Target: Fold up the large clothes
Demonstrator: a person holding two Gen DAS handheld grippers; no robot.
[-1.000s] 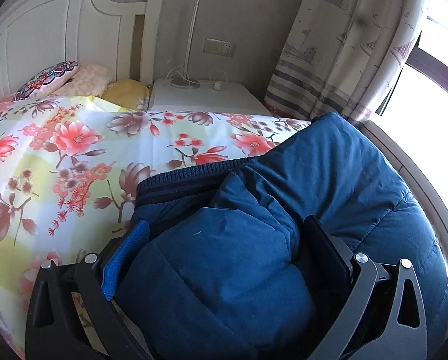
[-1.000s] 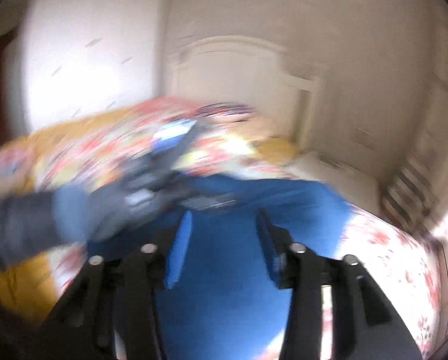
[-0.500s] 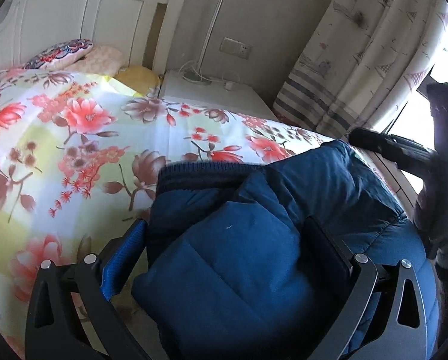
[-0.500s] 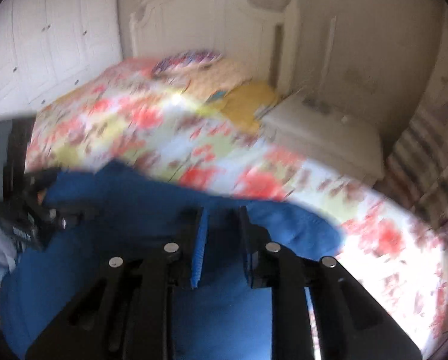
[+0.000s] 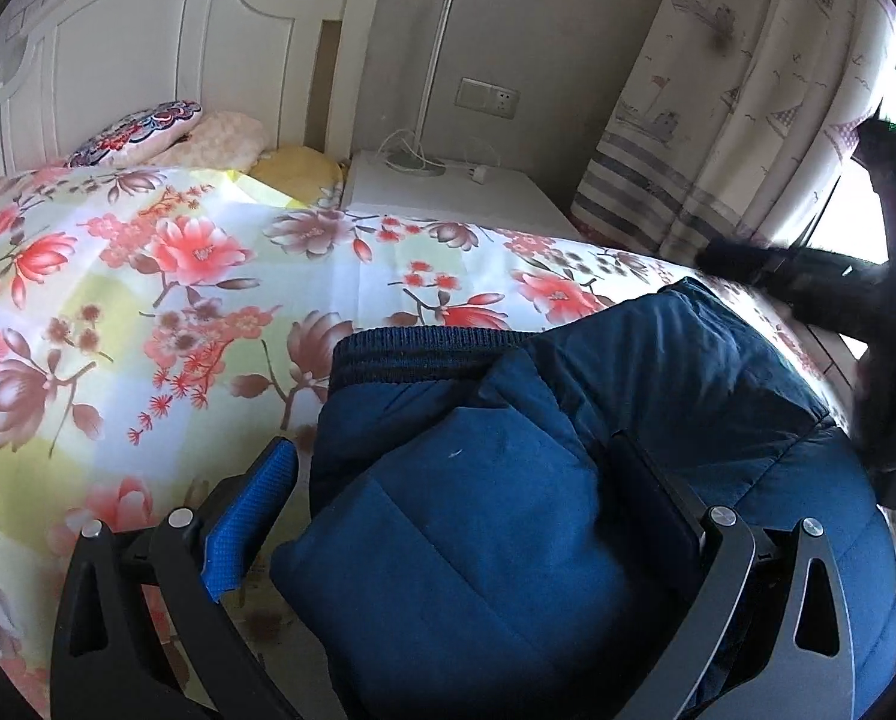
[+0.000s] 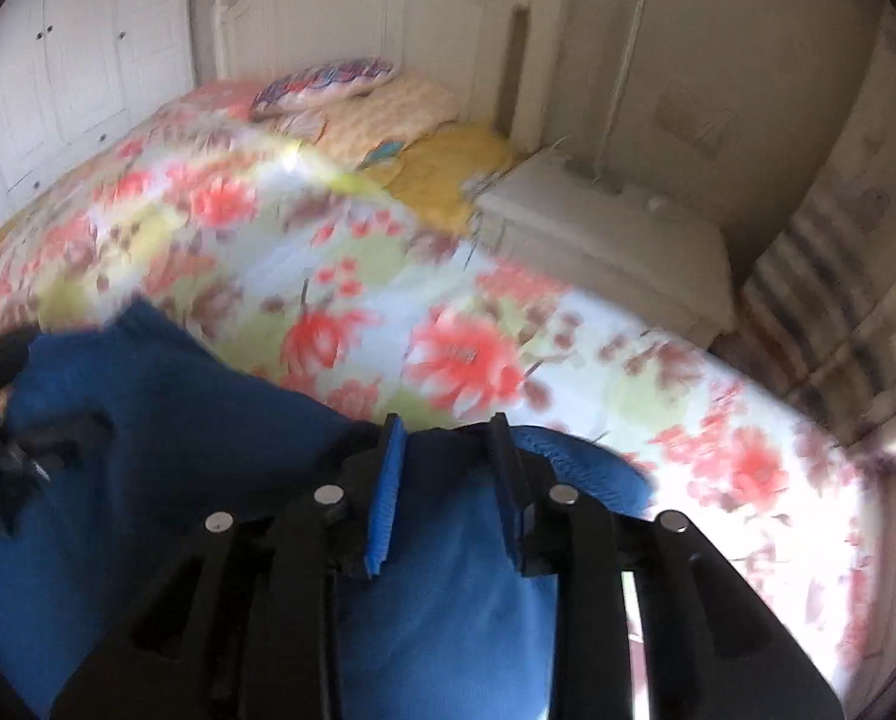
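A dark blue padded jacket (image 5: 568,480) with a ribbed knit hem (image 5: 412,354) lies bunched on the floral bedspread (image 5: 118,300). My left gripper (image 5: 454,456) is wide open, with a thick fold of the jacket bulging between its fingers. My right gripper (image 6: 445,456) is shut on a fold of the jacket (image 6: 166,414) near the jacket's edge; that view is blurred. The right gripper also shows as a dark shape at the right edge of the left wrist view (image 5: 808,282).
A white headboard (image 5: 148,54) and pillows (image 5: 142,132) stand at the bed's head. A white nightstand (image 5: 448,192) with a thin lamp (image 5: 430,78) is beside the bed. A patterned curtain (image 5: 718,90) and a bright window are at the right. White wardrobes (image 6: 58,72) are at the far left.
My right gripper has narrowed onto the jacket and swung across the bed with it. The left gripper has stayed open around the jacket fold and shifted slightly.
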